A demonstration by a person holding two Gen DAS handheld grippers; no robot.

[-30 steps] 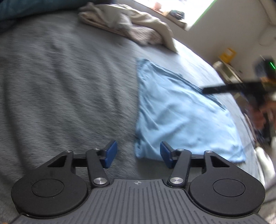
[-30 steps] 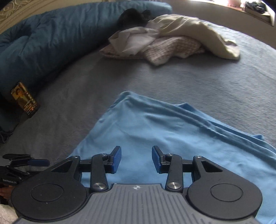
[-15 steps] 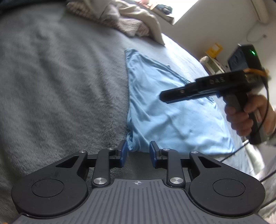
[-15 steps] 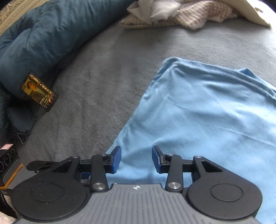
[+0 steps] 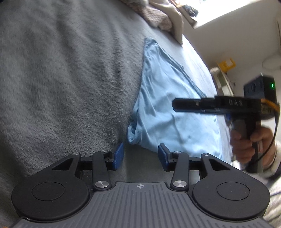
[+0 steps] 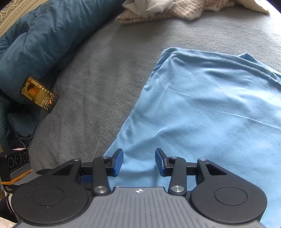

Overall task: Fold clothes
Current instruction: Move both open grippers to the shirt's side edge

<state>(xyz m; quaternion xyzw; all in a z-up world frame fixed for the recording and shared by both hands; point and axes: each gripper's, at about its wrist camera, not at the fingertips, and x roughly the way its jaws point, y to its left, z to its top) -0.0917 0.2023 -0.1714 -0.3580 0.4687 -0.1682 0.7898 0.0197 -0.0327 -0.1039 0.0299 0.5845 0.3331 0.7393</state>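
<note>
A light blue garment (image 5: 168,108) lies folded flat on the grey blanket (image 5: 70,79). Its rumpled near corner (image 5: 133,133) sits just ahead of my left gripper (image 5: 140,154). That gripper's jaws are opening, and only blanket shows between the blue pads. In the right wrist view the garment (image 6: 210,105) fills the right half. My right gripper (image 6: 138,157) hovers open over its near left edge, with the cloth below the pads, not between them. In the left wrist view the right gripper (image 5: 175,107) shows side-on above the garment, held by a hand (image 5: 245,140).
A pile of beige and white clothes (image 6: 175,8) lies at the far side of the bed. A teal duvet (image 6: 43,35) runs along the left, with a lit phone (image 6: 39,93) leaning on it. A wall and a yellow box (image 5: 226,64) stand beyond the bed's right edge.
My left gripper sank and rolled toward the garment's rumpled corner; its jaws narrowed, then widened. My right gripper moved left and down over the garment to its near left edge.
</note>
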